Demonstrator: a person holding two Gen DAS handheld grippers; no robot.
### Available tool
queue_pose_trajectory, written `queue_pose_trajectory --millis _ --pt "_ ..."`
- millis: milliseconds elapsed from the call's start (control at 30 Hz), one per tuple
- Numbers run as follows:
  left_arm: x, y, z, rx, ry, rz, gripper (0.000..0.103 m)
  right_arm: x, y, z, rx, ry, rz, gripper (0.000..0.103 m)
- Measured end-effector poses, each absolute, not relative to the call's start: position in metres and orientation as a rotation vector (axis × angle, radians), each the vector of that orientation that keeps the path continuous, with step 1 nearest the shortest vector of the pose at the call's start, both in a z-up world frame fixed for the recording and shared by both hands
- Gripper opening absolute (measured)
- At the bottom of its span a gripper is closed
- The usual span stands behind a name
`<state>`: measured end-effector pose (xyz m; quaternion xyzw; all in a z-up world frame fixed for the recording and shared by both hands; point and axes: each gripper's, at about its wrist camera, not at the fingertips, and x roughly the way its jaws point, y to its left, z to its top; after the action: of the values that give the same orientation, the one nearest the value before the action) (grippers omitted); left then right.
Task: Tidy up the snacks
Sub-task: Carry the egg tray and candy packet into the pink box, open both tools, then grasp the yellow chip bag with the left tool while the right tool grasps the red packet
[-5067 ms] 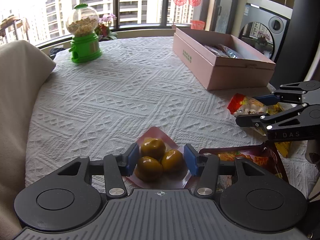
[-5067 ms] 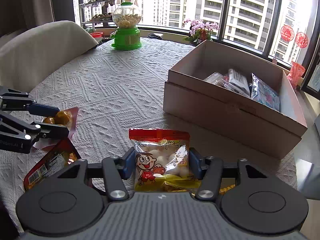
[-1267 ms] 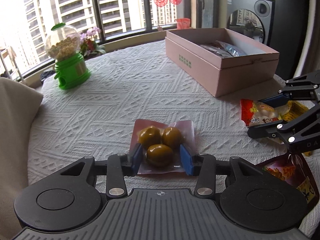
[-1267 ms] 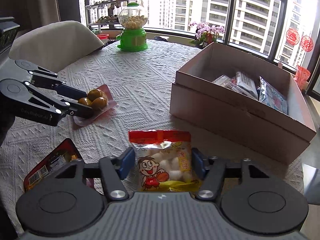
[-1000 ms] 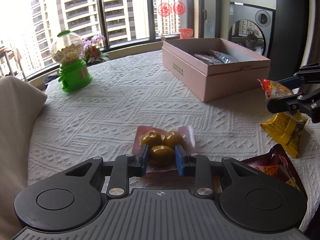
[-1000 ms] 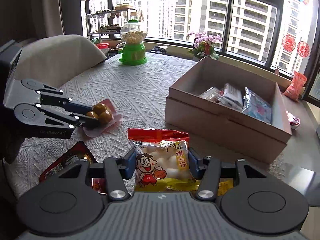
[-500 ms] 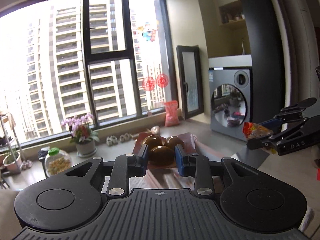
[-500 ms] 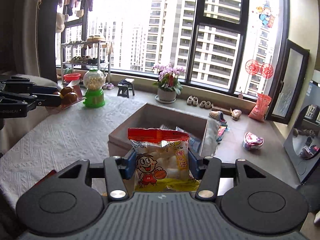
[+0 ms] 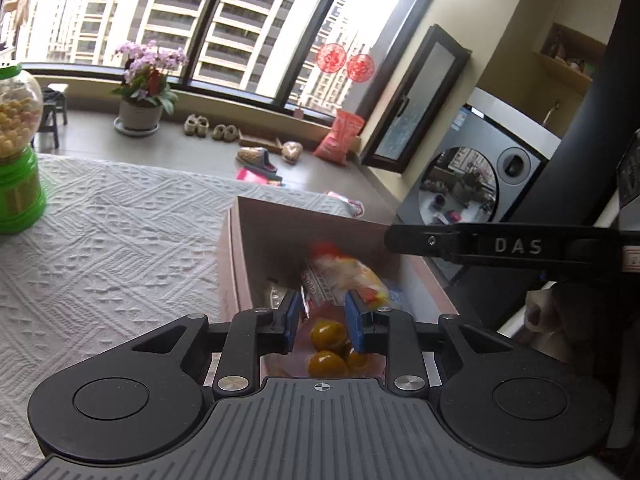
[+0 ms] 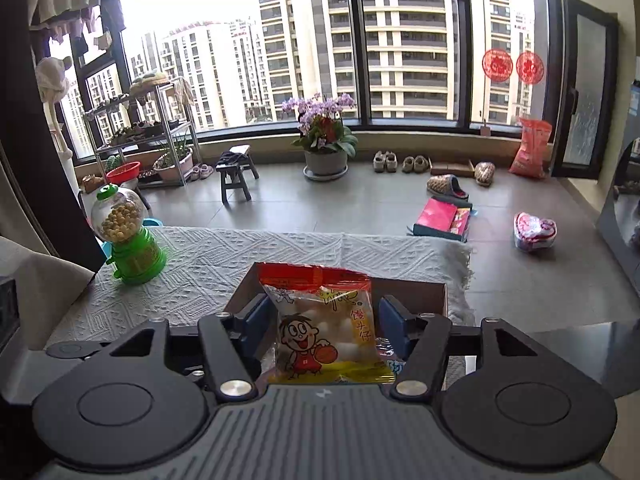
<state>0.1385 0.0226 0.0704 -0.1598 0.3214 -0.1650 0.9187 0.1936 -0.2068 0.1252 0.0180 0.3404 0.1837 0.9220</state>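
While both tools hang over the open pink cardboard box at the far end of the table, each has a snack between its fingers, but not on the same terms. In the left wrist view, the left gripper has just been closing its jaws. The clear pink-tinted pouch of round yellow-brown sweets sits between them, its film caught between the blue pads as far as I can see, while the sweets themselves droop lower, nearer the camera and above the box's interior. The right gripper has just been spreading its jaws. From its own camera the red-topped clear bag of small white puffs with a cartoon child printed on it stands between the fingers, with a gap showing on either side, so the pads no longer press on it. From the left camera the same bag is a blur inside the box's walls, below the black finger of the right gripper, beside a silvery packet already lying in there. Whether the bag has touched the packets beneath it I cannot tell. The box rests on a white textured tablecloth, and well apart from it, toward the left corner, stands a green candy dispenser with a clear globe of yellow balls.
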Motion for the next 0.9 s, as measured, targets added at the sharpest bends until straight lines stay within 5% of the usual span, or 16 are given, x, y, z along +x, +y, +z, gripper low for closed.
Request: queue_pose_trajectory --millis 200,567,900 --pt "0.051 0.052 0.075 -0.221 0.708 -0.375 0.029 0.155 -0.221 0.101 -0.016 0.718 0.389 0.062" --pt "-0.066 0.064 0.034 -0.243 1.061 -0.526 0.029 -0.003 -0.217 0.052 -0.144 0.86 0.645 0.065" --pt "-0.058 0.058 0.013 -0.286 1.057 -0.498 0.024 -0.028 -0.197 0.056 -0.162 0.824 0.69 0.065"
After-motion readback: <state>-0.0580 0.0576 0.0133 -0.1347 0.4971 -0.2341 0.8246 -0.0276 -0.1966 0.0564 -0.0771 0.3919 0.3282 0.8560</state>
